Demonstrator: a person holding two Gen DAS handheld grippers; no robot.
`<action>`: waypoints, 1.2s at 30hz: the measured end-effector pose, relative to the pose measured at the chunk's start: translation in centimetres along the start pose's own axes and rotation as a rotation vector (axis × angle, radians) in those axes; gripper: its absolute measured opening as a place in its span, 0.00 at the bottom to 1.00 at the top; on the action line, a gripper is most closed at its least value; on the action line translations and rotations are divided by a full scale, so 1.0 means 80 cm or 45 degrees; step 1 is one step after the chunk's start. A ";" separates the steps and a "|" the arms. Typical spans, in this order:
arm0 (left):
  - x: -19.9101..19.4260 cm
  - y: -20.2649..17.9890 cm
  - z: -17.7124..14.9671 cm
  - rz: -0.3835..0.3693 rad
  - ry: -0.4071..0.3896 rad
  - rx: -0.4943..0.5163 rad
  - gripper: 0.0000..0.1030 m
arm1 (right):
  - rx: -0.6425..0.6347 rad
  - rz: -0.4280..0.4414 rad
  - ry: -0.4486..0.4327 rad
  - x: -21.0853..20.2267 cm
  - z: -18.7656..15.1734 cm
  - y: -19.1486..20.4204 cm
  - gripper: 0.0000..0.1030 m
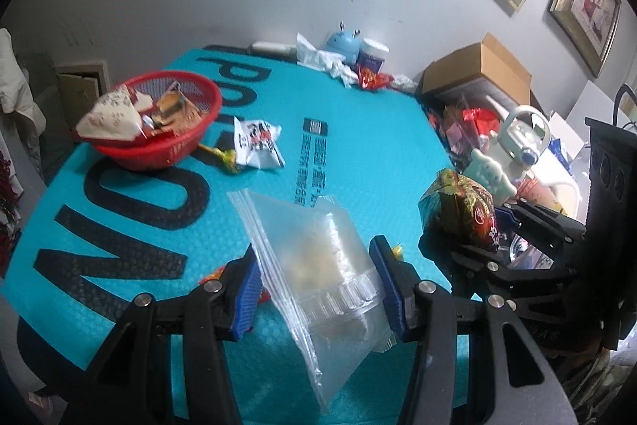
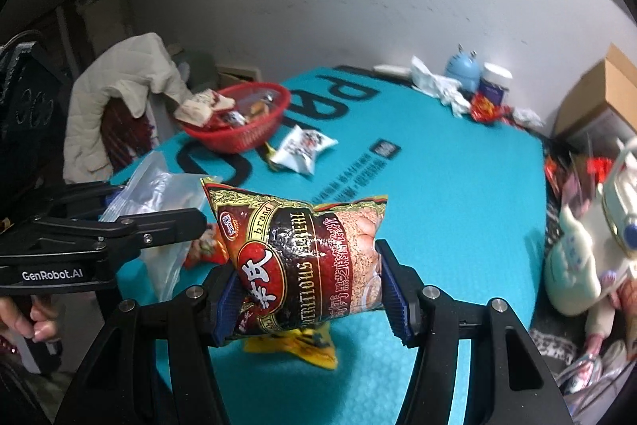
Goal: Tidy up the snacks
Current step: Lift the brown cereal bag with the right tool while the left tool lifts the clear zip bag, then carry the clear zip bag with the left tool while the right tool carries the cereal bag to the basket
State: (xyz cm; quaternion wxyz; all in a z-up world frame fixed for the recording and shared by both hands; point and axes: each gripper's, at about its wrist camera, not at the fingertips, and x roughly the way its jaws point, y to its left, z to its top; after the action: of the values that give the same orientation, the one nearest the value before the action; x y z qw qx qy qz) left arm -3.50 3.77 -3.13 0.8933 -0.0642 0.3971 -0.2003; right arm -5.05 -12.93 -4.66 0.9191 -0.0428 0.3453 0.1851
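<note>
Teal bench (image 1: 358, 154): my right gripper (image 2: 308, 285) jaws pinching cereal packet (image 2: 302, 257), long axis crosswise; red basket (image 2: 239, 122) at eleven o'clock; left gripper (image 1: 318, 289) jaws pinching zip bag (image 1: 314, 265)

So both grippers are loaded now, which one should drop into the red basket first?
Left, probably. The left gripper, holding the zip bag, is on the same side of the table as the red basket. The right gripper with the cereal packet would have to cross over it.

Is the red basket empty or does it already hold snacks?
Holds snacks: several packets show inside the red basket, one white packet overhanging its rim.
</note>
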 end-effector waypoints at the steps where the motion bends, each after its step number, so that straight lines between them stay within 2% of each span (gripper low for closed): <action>1: -0.004 0.001 0.003 0.003 -0.011 -0.001 0.49 | -0.009 0.005 -0.005 -0.001 0.004 0.003 0.58; 13: -0.045 0.019 0.041 0.040 -0.143 0.023 0.49 | -0.079 0.071 -0.092 -0.010 0.056 0.032 0.58; 25: -0.074 0.049 0.105 0.107 -0.273 0.056 0.49 | -0.122 0.106 -0.188 -0.001 0.123 0.046 0.58; 30: -0.076 0.054 0.111 0.117 -0.283 0.064 0.49 | -0.123 0.119 -0.212 0.004 0.137 0.048 0.58; 36: -0.070 0.053 0.102 0.103 -0.263 0.058 0.49 | -0.115 0.130 -0.180 0.009 0.131 0.048 0.58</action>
State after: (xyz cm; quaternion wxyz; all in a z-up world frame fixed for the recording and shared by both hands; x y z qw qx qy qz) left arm 0.43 9.57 5.06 0.9381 -0.0482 0.3006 -0.1654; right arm 0.51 -6.99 2.97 0.9276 -0.0535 0.2725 0.2499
